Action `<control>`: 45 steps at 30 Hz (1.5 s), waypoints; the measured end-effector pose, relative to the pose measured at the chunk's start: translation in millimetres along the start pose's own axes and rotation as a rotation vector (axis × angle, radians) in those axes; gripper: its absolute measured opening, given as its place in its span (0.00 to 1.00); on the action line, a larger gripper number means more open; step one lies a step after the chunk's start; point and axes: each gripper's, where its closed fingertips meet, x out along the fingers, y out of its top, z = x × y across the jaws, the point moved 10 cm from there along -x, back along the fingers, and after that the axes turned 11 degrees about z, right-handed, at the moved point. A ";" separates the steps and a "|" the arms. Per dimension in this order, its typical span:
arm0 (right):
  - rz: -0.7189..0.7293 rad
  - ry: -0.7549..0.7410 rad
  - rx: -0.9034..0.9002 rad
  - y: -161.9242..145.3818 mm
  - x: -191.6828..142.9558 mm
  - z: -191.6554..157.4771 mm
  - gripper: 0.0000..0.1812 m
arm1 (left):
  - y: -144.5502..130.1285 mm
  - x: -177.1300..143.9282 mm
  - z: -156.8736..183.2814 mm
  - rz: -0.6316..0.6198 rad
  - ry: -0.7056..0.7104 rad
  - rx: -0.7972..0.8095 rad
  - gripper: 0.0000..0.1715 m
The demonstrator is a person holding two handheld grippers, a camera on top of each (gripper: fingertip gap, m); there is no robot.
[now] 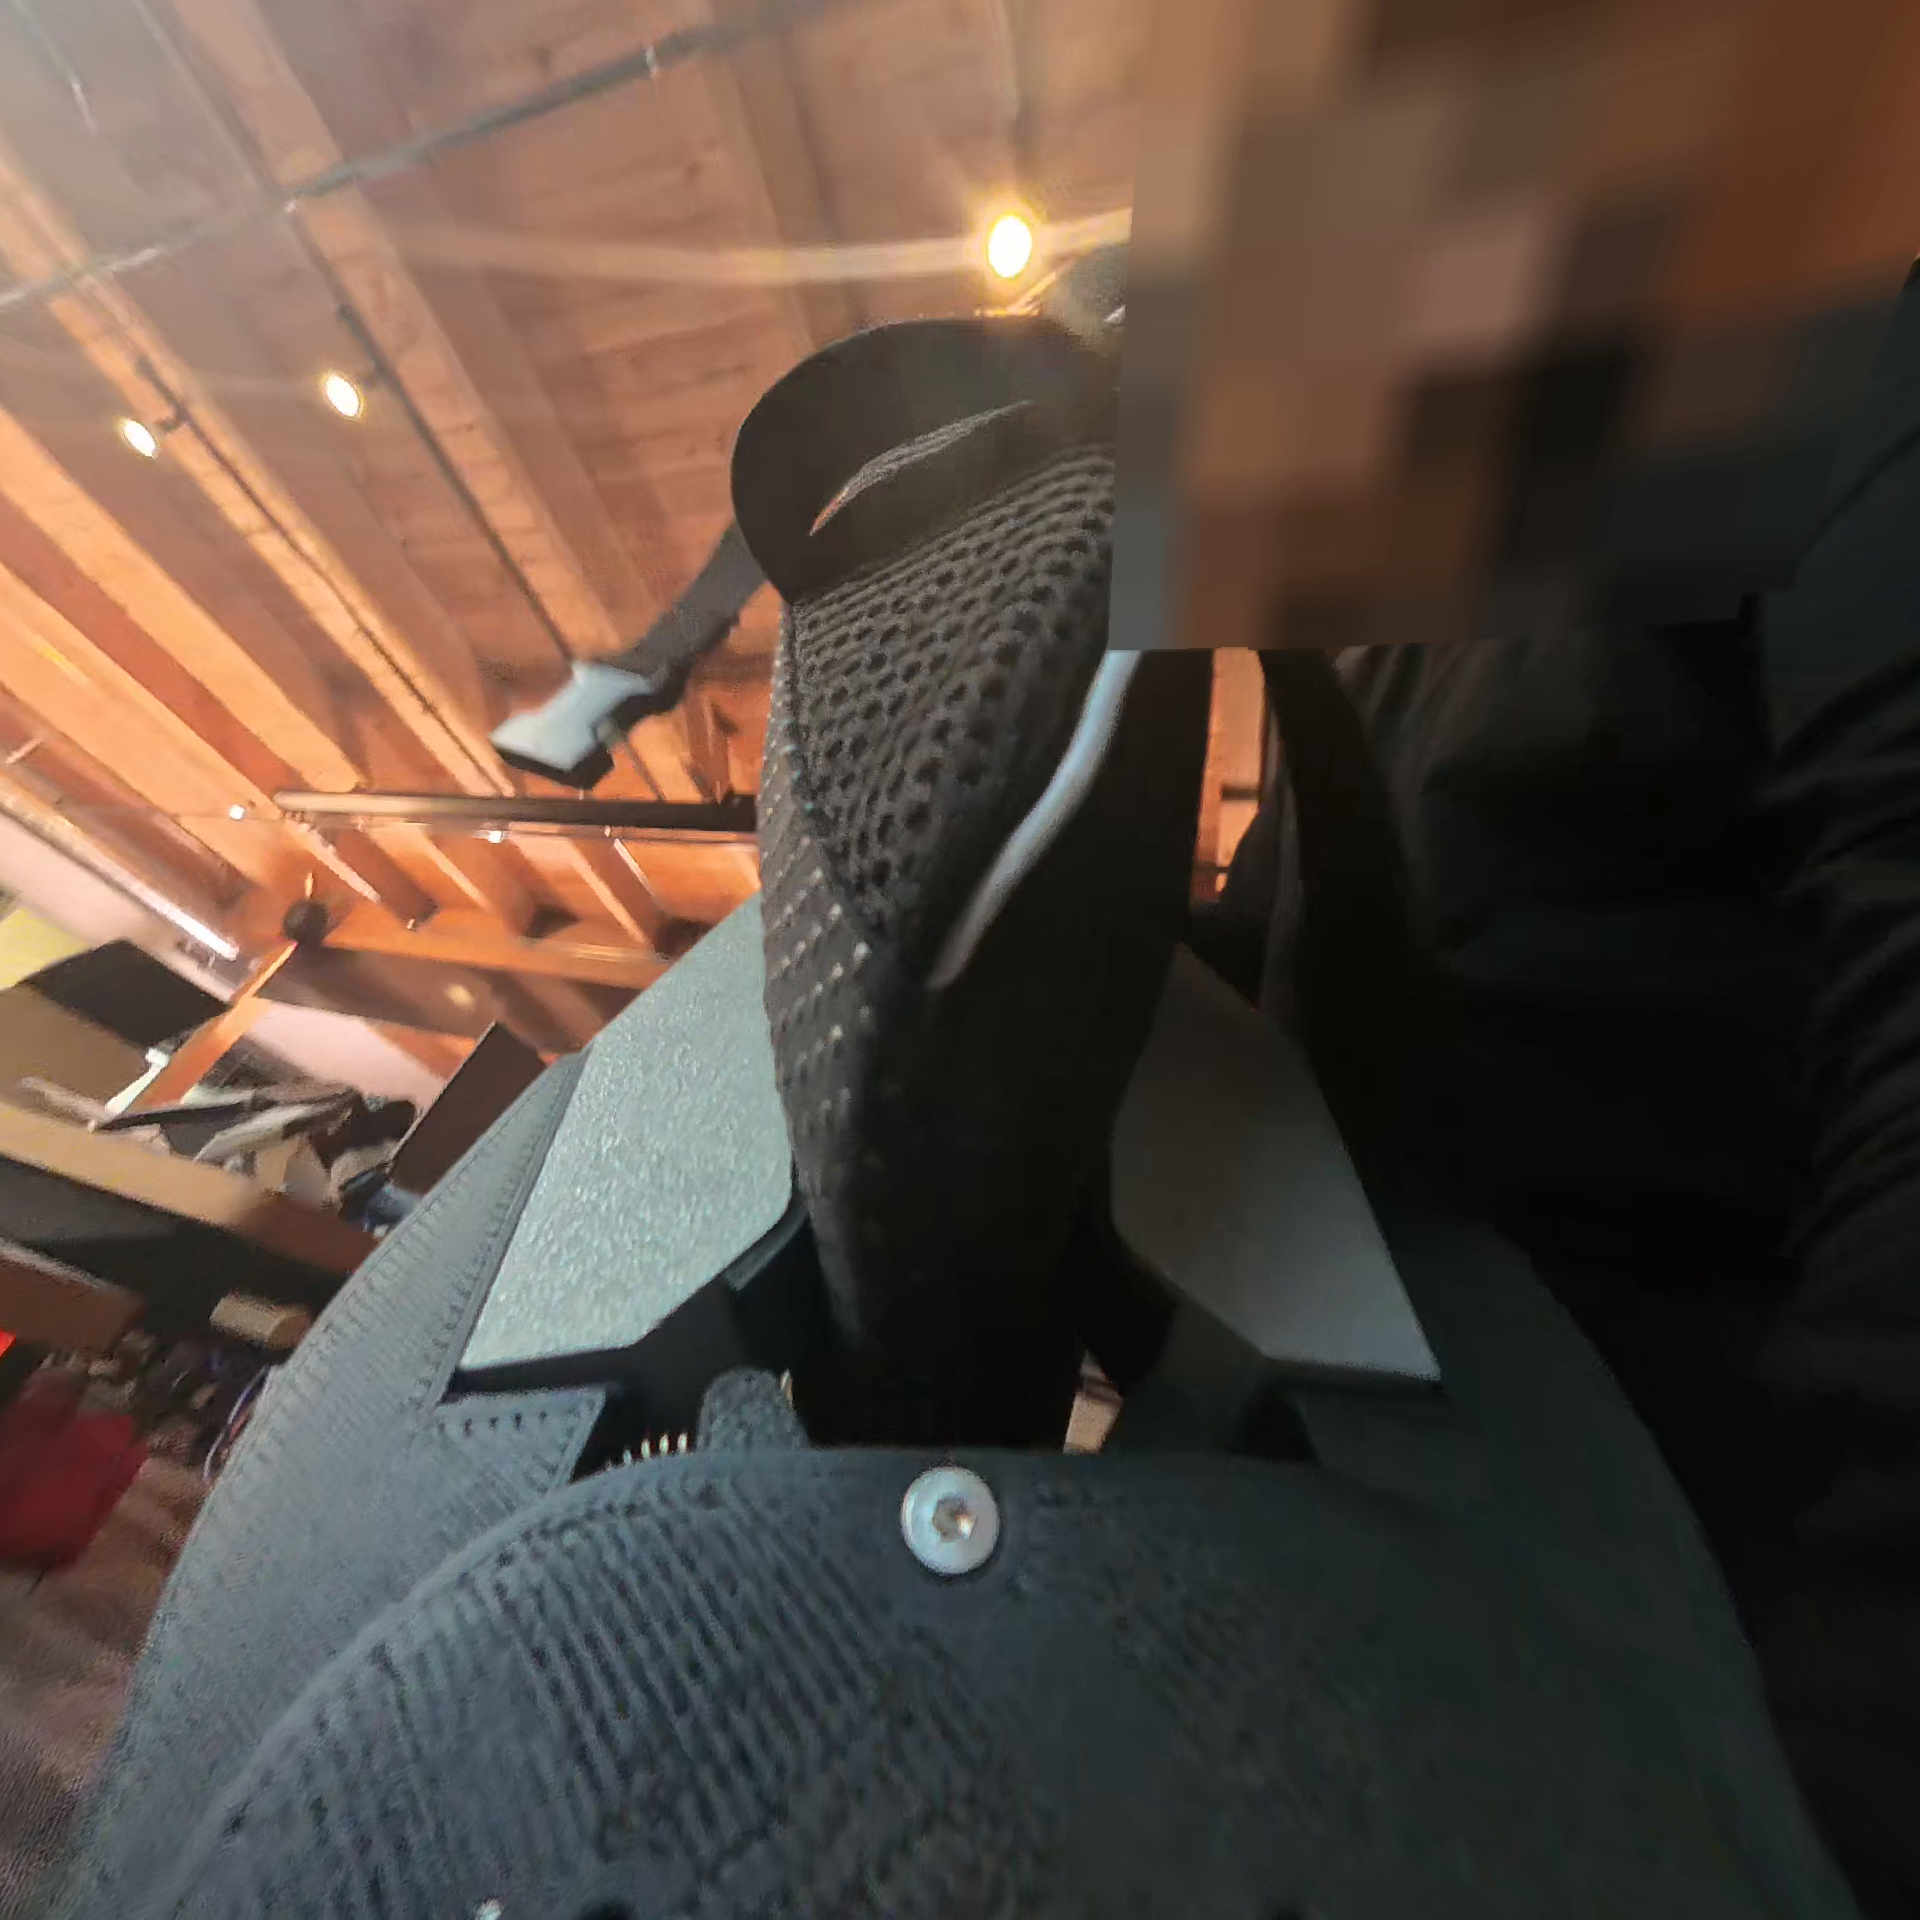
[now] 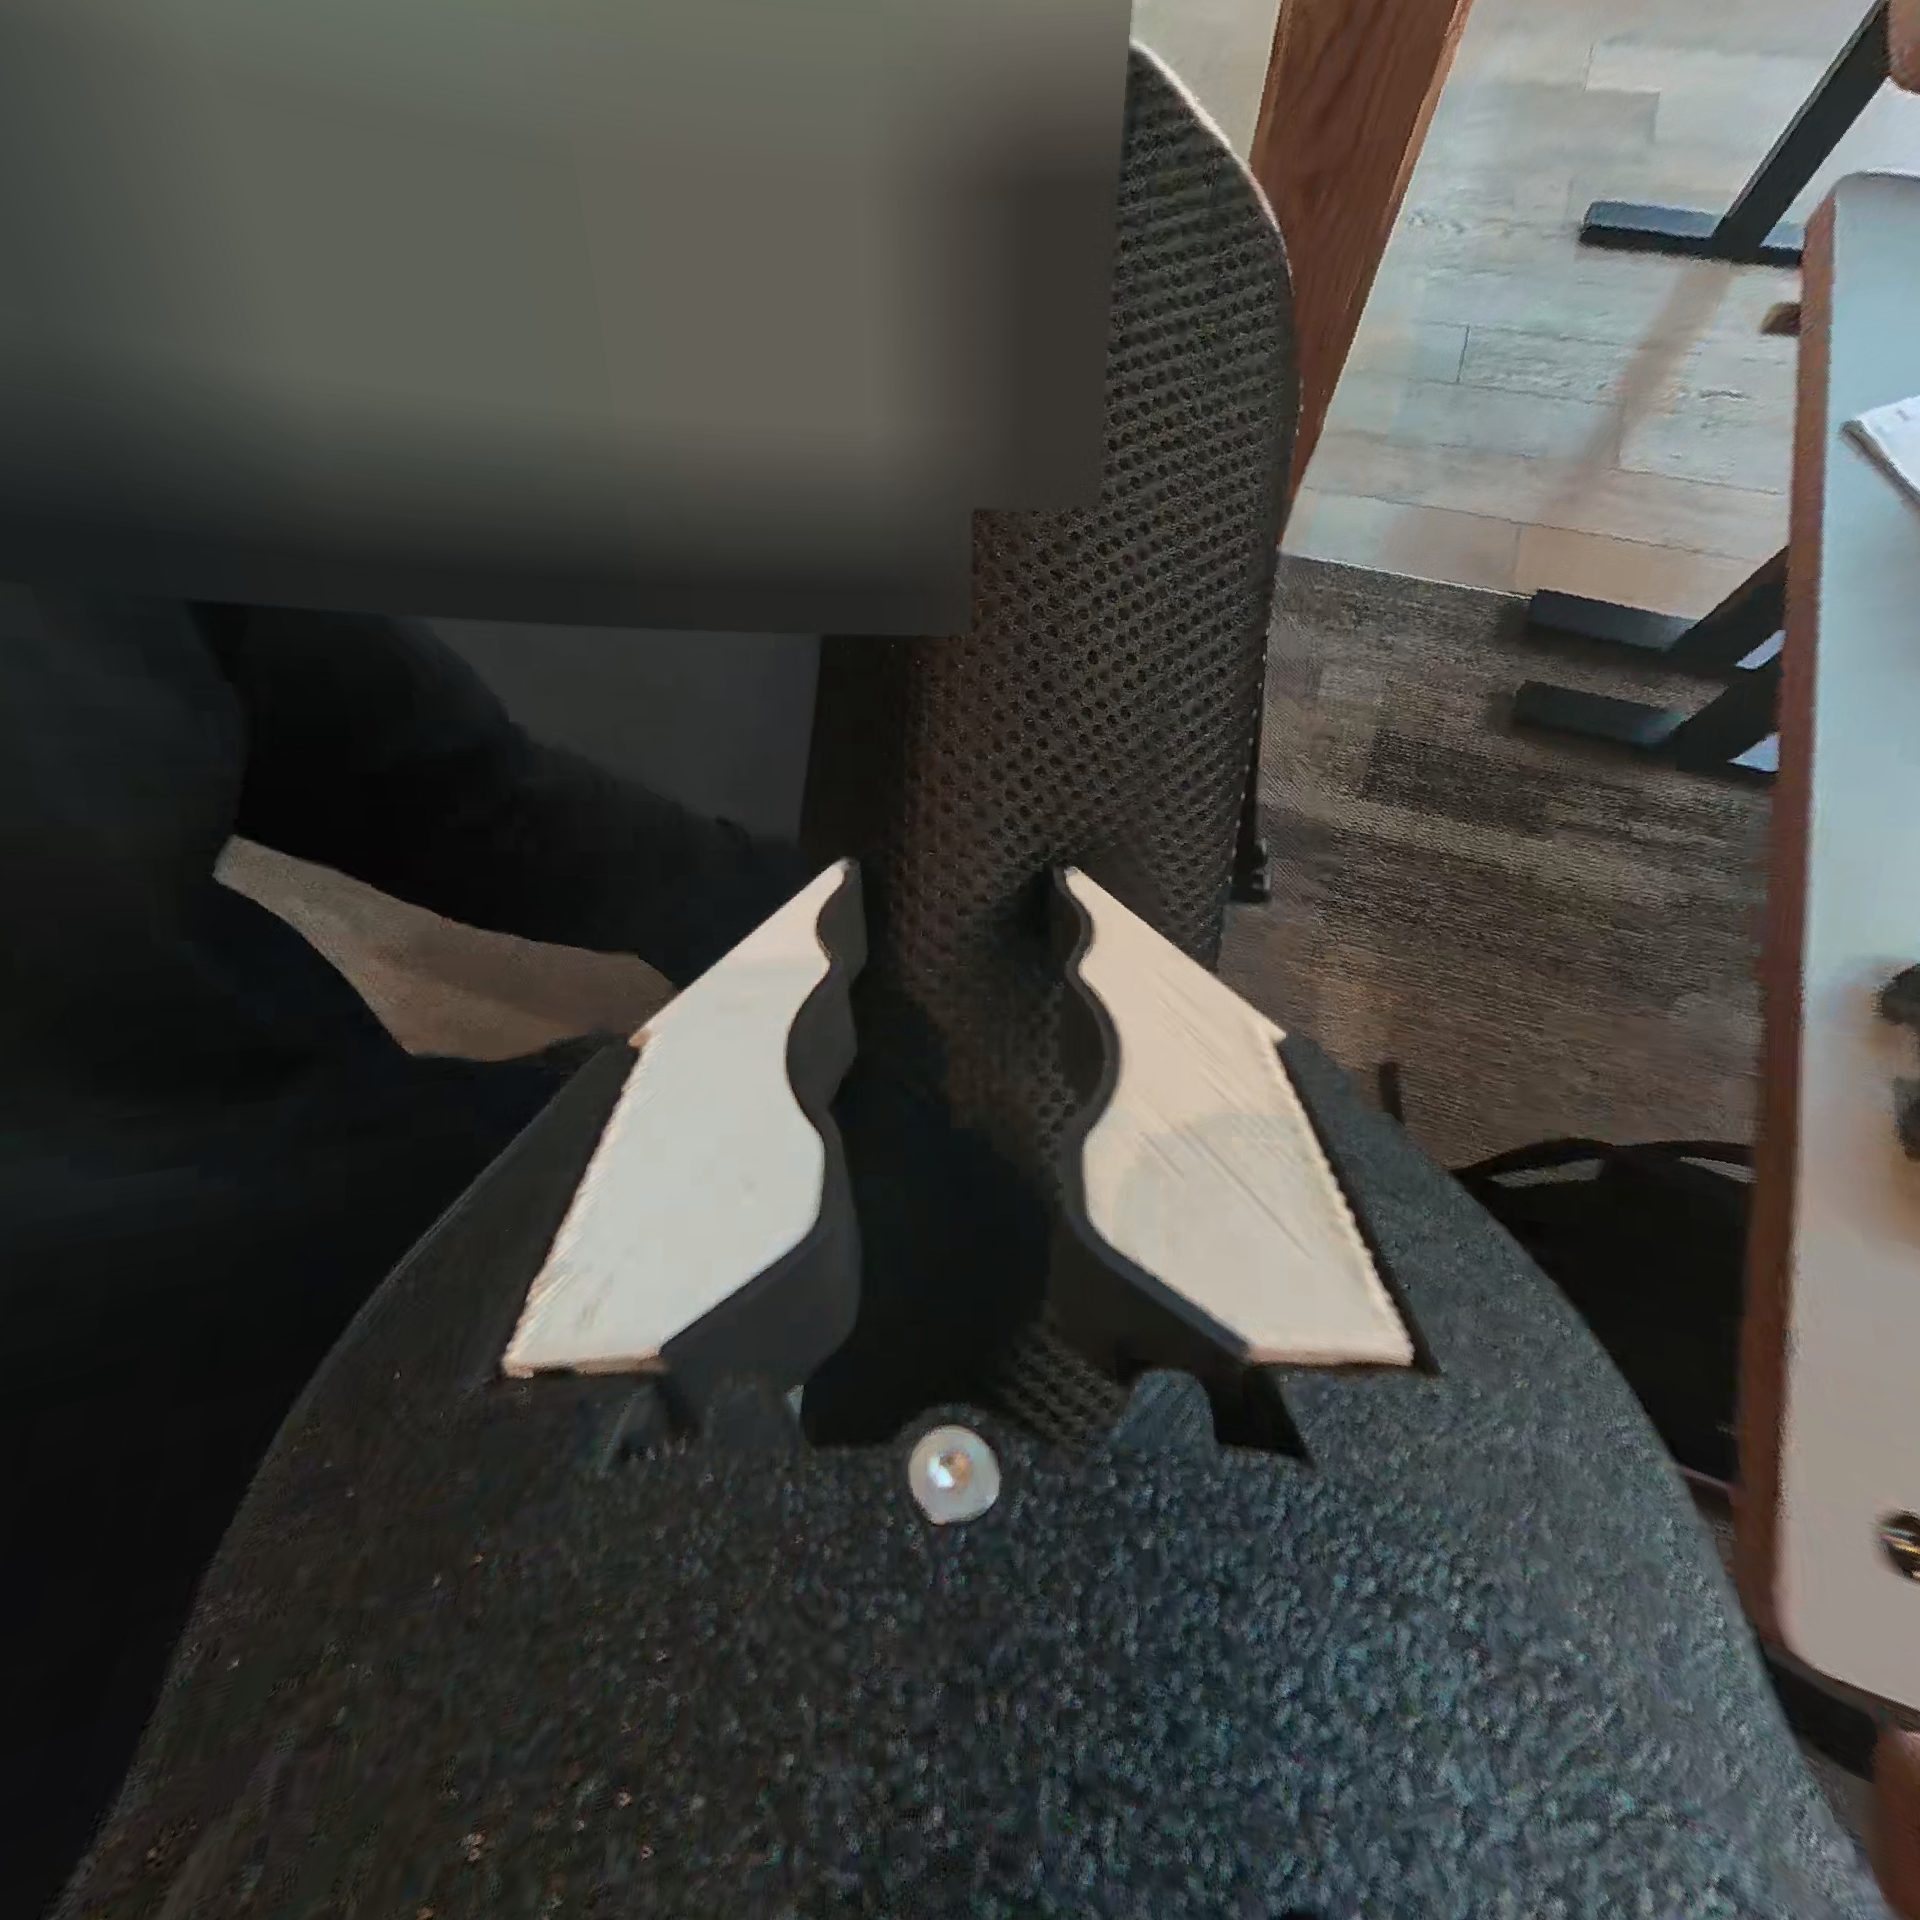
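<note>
My left gripper (image 1: 961, 935) points upward and is shut on a black padded mesh strap (image 1: 935, 707) that rises between its grey fingers (image 1: 644, 1164). The strap ends in a rounded black tip. A thin black webbing with a grey buckle (image 1: 571, 717) hangs off it to the left. My right gripper (image 2: 954, 873) is shut on a similar black mesh strap (image 2: 1143, 520), pinched between its white fingers (image 2: 707, 1143). A person in dark clothing (image 1: 1610, 987) is close behind both straps and also shows in the right wrist view (image 2: 208, 935).
A wooden ceiling with lamps (image 1: 1008, 244) is overhead, and cluttered desks (image 1: 208, 1132) stand at lower left. A white table with a wooden edge (image 2: 1849, 831) stands close on the right. A wooden post (image 2: 1340, 208), black table feet (image 2: 1621, 707) and a dark bag (image 2: 1621, 1247) are on the floor. One gripper's finger ends stand about 35 centimeters off the other's.
</note>
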 end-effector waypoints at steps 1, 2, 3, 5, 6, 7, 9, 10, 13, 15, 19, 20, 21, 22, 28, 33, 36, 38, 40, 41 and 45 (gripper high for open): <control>-0.042 -0.010 -0.038 6.3 6.8 -3.7 0.18 | 1.8 -3.0 0.4 0.021 -0.009 0.004 0.33; -0.083 -0.027 -0.060 12.4 13.0 -6.0 0.18 | 3.6 -5.8 0.3 0.035 -0.013 0.005 0.33; -0.127 -0.044 -0.082 17.2 18.9 -7.8 0.17 | 5.8 -8.7 -0.5 0.040 -0.010 0.007 0.33; -0.208 -0.051 -0.121 23.6 31.0 -12.4 0.17 | 8.7 -16.1 -3.0 0.038 0.021 0.007 0.36; -0.221 -0.040 -0.129 27.2 36.1 -15.0 0.17 | 8.5 -18.4 -2.1 0.049 0.016 0.008 0.36; -0.209 -0.020 -0.128 31.1 39.8 -17.3 0.16 | 8.2 -18.6 -1.0 0.056 0.002 0.009 0.33; -0.225 -0.010 -0.105 35.2 46.4 -19.7 0.16 | 8.9 -18.6 -5.2 0.060 0.016 -0.017 0.33; -0.250 -0.028 -0.112 35.6 49.8 -20.7 0.15 | 9.1 -20.4 -9.3 0.062 0.032 -0.046 0.33; -0.297 -0.041 -0.106 37.2 59.4 -23.6 0.15 | 9.9 -31.2 -15.8 0.053 0.027 -0.134 0.39; -0.281 -0.014 -0.081 38.9 67.4 -28.6 0.15 | 10.5 -40.9 -11.6 0.049 0.033 -0.166 0.41; -0.277 -0.027 -0.098 41.9 78.1 -33.6 0.15 | 14.2 -74.5 0.2 0.061 0.180 -0.187 0.46; -0.280 -0.034 -0.096 41.9 77.7 -32.1 0.15 | 19.8 -85.9 2.4 0.099 0.237 -0.160 0.44; -0.286 -0.040 -0.098 41.6 76.6 -30.4 0.14 | 27.2 -97.7 4.6 0.136 0.306 -0.143 0.44; -0.293 -0.049 -0.098 41.3 75.0 -28.6 0.14 | 37.7 -109.7 8.9 0.196 0.364 -0.139 0.42; -0.238 0.001 -0.080 37.4 78.3 -27.6 0.14 | 152.3 -149.5 61.6 0.420 0.875 -0.188 0.00; -0.212 0.033 -0.106 39.4 84.4 -32.4 0.14 | 209.6 -63.5 55.5 -0.295 1.245 0.071 0.45; -0.197 0.056 -0.108 38.5 86.9 -34.3 0.14 | 252.7 18.7 71.5 -0.554 1.343 0.339 0.45; -0.189 0.065 -0.115 38.4 88.1 -36.5 0.14 | 280.5 76.1 89.1 -0.648 1.333 0.450 0.44; -0.189 0.068 -0.136 39.0 89.1 -38.6 0.14 | 299.2 135.5 107.8 -0.789 1.307 0.510 0.48; -0.187 0.069 -0.150 39.3 89.4 -39.3 0.14 | 305.0 165.5 118.2 -0.888 1.302 0.546 0.54; -0.162 0.102 -0.168 38.0 89.9 -37.8 0.15 | 295.9 285.2 168.6 -1.326 1.207 0.695 0.53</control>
